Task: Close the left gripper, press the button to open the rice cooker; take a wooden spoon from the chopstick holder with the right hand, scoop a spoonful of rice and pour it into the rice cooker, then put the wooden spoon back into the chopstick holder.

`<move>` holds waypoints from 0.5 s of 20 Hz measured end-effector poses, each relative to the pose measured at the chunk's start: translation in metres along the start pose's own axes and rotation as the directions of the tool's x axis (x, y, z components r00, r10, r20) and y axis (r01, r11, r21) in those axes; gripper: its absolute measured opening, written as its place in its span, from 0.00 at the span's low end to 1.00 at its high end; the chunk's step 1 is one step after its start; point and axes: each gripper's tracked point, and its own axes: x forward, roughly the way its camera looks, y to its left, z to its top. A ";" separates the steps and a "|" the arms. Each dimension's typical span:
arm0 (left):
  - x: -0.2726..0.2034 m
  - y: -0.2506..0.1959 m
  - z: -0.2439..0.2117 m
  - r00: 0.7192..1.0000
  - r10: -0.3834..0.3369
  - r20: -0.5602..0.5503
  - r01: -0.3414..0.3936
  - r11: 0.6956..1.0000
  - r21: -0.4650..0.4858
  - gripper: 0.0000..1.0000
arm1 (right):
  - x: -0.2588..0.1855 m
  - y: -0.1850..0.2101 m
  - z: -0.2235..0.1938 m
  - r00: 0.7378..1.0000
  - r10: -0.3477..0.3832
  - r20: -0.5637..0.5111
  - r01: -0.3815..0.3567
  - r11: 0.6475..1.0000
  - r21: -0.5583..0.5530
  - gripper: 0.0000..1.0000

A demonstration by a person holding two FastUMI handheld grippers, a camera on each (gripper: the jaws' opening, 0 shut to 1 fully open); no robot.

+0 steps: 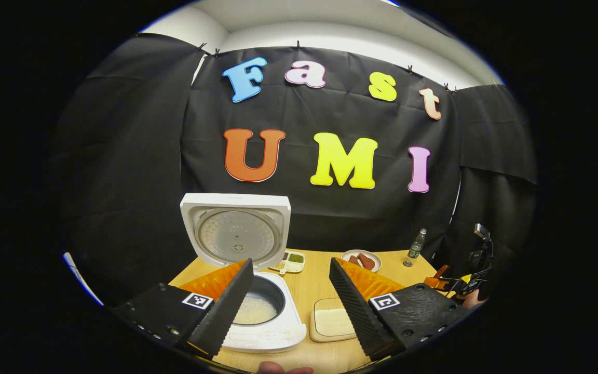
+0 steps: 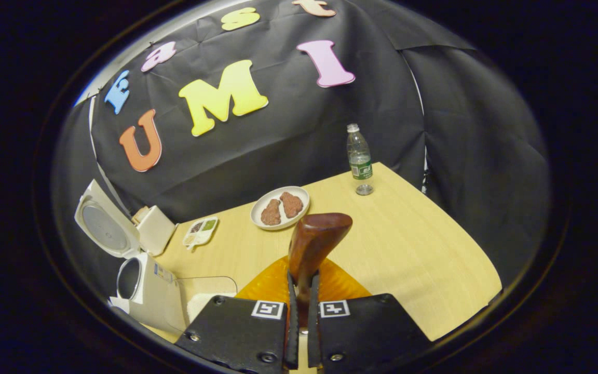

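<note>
The rice cooker [image 1: 247,291] stands lid-up at the counter's [image 2: 408,249] near left, rice inside. The right hand-held gripper [image 2: 299,311] clamps the wooden spoon [image 2: 312,244]; the left hand-held gripper [image 1: 291,296] gapes wide. Returning the spoon likely remains.

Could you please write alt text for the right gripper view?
The right hand-held gripper is shut on a wooden spoon above a wooden table. Beyond sit a plate, a water bottle and an open rice cooker.

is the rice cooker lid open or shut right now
Open: the white rice cooker's lid stands upright behind it, and rice shows in the inner pot.
</note>
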 end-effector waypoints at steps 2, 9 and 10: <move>-0.001 -0.001 0.000 1.000 0.005 -0.005 -0.005 1.000 0.005 0.94 | 0.006 -0.001 -0.009 1.000 -0.005 0.002 0.005 1.000 -0.019 0.12; -0.003 0.004 0.006 1.000 0.029 -0.009 -0.029 1.000 -0.013 0.94 | 0.016 0.001 -0.024 1.000 0.005 0.021 -0.004 0.998 -0.059 0.17; -0.004 0.005 0.007 0.999 0.034 -0.007 -0.034 0.999 -0.014 0.94 | 0.016 0.000 -0.026 1.000 0.006 0.019 -0.005 0.998 -0.057 0.18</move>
